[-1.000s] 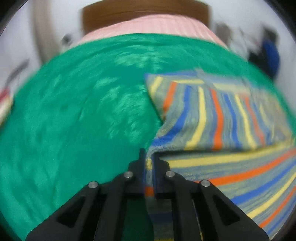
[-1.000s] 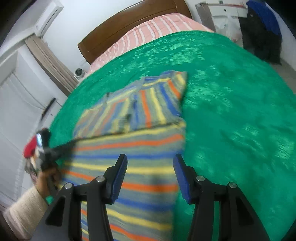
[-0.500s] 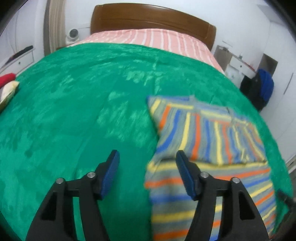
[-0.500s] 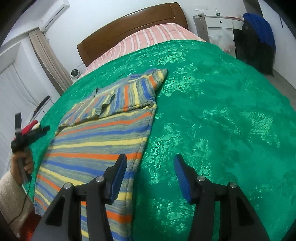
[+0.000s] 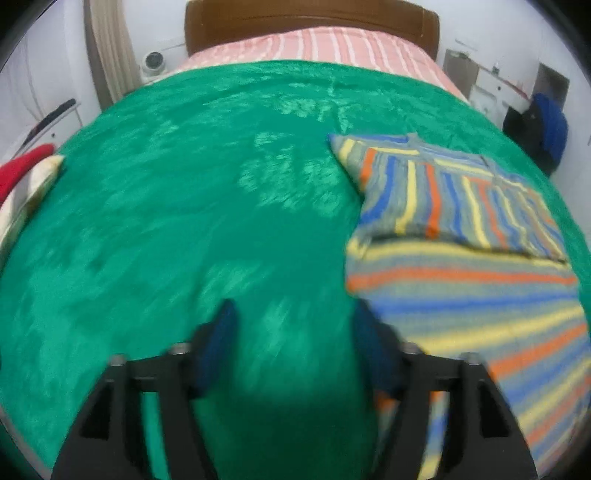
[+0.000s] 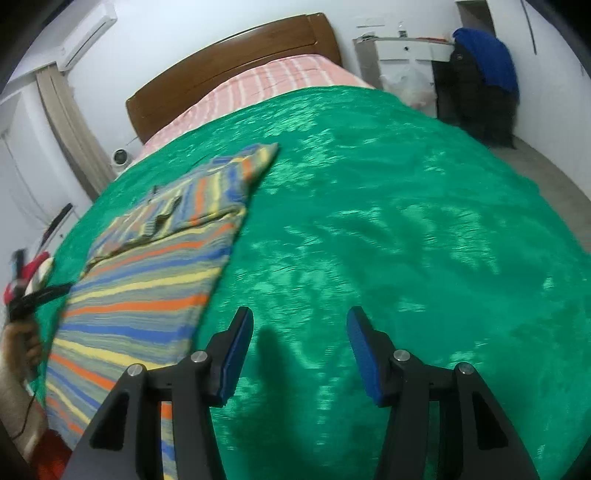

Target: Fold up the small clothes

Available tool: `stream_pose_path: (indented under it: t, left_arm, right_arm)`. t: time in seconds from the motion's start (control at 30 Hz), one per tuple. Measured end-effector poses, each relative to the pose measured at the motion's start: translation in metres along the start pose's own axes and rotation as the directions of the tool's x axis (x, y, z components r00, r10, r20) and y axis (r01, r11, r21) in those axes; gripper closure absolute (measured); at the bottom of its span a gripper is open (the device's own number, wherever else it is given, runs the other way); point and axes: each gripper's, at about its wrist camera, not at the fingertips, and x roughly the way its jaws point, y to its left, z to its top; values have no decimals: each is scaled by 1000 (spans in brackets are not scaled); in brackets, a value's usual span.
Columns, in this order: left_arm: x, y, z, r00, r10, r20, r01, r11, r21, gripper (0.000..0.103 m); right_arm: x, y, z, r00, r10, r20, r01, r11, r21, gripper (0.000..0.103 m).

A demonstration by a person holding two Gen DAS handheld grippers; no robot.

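Nearest to us, our left tool (image 5: 291,343) hovers over bare green blanket (image 5: 184,221) just beside the striped sweater (image 5: 461,258), its jaws opening with nothing between them, probably so the fold lies undisturbed. Our right tool (image 6: 299,347) hangs half-open and empty just off the sweater's opposite edge, likely ready for a next grab. The sweater lies flat on the bed, its sleeves folded across its chest. Beyond it stands the wooden headboard (image 5: 314,18).
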Motion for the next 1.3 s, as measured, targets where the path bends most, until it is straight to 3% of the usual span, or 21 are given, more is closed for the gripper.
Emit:
stream_pose_path:
  t: [0.03,0.1,0.17,0.33,0.53,1.07,1.17,1.23,1.3]
  left_arm:
    - [-10,4,-8,1000,5,13,-5,1000,-10,16]
    - [-24,13,-21,999,11,35,-9,999,-35,11]
    - [-27,21,-31,999,26,47,-23,998,-59,9]
    - [0,37,-51,999,42,-6,-43,987,-156,5]
    - [8,24,-58,992,118,33,-114,988,-105,0]
    - [4,29,-64,994,106,31,-102,989,-102,0]
    - [-15,35,-61,995,38,-90,-45,997,-68,1]
    - [-39,41,-68,992,-73,-102,64,994,-87,2]
    - [-63,36,-88,971,-197,-136,186,978,-90,2]
  right_arm:
    - [-2,-2,1,1000,-7,10,7,1000,5,48]
    - [-5,-4,2,999,-30,35,29,1000,11,30]
    - [-8,-3,4,996,-63,63,63,998,0,22]
    - [1,-5,0,991,-120,55,122,992,-35,21]
    - [20,0,-11,988,-150,29,152,983,-103,9]
    - [26,4,-16,985,-166,48,171,976,-137,4]
    - [22,5,-7,988,-154,-26,148,977,-153,7]
    - [1,9,0,991,-79,-104,61,983,-173,16]
    - [-32,20,-1,988,15,-156,-51,972,-230,16]
